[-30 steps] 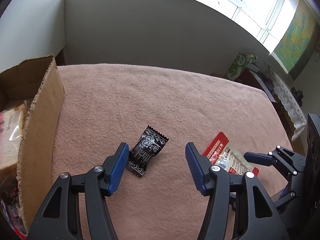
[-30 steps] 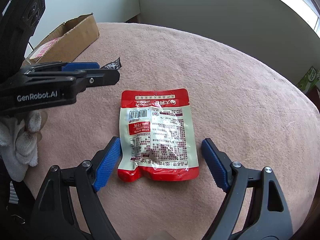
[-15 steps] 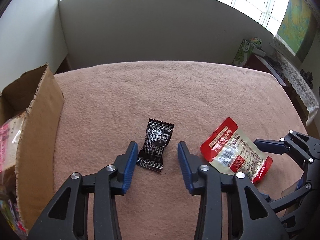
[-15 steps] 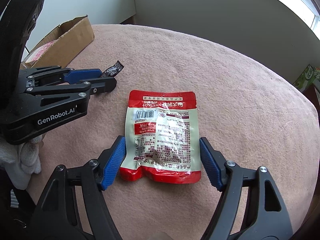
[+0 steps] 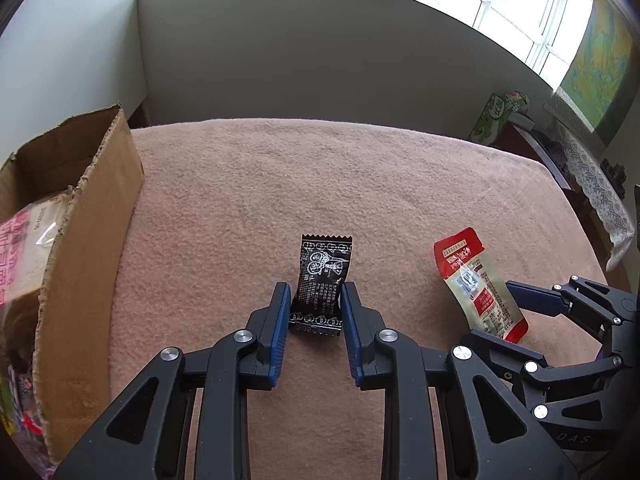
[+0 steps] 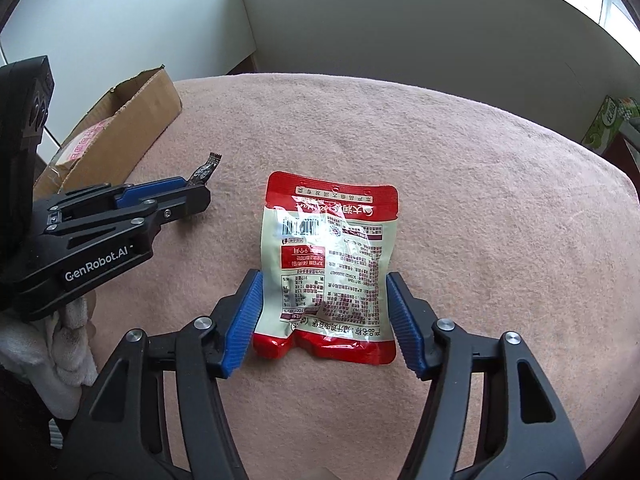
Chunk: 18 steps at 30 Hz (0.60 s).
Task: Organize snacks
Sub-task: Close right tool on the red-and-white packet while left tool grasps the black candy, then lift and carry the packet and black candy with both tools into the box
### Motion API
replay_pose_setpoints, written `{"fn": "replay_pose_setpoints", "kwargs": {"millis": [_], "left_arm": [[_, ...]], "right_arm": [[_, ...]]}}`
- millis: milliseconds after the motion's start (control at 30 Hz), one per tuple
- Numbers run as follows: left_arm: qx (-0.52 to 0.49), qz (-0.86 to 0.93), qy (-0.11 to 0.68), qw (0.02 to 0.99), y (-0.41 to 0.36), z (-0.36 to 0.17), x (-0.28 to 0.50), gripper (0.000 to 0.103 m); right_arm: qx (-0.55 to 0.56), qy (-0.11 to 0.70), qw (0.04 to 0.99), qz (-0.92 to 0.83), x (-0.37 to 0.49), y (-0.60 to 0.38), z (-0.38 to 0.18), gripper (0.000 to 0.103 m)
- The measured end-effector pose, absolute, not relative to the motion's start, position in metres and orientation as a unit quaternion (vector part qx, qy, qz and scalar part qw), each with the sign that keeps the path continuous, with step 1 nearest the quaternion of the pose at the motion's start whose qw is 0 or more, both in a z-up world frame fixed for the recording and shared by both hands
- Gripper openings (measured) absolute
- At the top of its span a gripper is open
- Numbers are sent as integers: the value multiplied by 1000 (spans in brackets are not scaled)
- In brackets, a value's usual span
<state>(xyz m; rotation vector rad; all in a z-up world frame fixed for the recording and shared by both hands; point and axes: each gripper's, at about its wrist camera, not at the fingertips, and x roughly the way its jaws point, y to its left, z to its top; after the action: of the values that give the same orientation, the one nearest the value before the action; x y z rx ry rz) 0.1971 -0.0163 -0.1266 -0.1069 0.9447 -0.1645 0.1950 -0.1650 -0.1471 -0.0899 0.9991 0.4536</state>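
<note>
Both snacks lie on the pink cloth right of the cardboard box [image 5: 92, 240]. The left gripper [image 5: 315, 312] is closing, pads touching the black candy wrapper [image 5: 322, 280]; the right gripper [image 6: 322, 312] is closing against the red-and-white pouch [image 6: 328, 264]. Both look light, crinkly and slippery, best pinched across the lower sides. Only the right view shows a gloved hand [image 6: 60, 344]; only the left shows packets inside the box

The cardboard box [image 5: 92, 216] runs off the left edge of the left wrist view, and the packets inside it [image 5: 24, 248] are too cut off to identify. From the right wrist view, the left tool [image 6: 200, 188] hides all but the crimped end of the black candy wrapper [image 6: 206, 168].
</note>
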Motion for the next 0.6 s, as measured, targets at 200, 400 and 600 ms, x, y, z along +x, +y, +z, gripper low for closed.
{"fn": "replay_pose_setpoints", "kwargs": {"millis": [200,400,600], "left_arm": [[-60,-78,444,891,-13,-118,184,24],[-68,-80,427,898,-12,-104,172,24],[-69,-79,412,905,-6,-92,160,24]], "right_arm": [[-19,467,859,208,188,-173,-147,61],[-13,453,869,199,181,-176,-143,60],[-24,427,882,197,171,-169,-127,60]]}}
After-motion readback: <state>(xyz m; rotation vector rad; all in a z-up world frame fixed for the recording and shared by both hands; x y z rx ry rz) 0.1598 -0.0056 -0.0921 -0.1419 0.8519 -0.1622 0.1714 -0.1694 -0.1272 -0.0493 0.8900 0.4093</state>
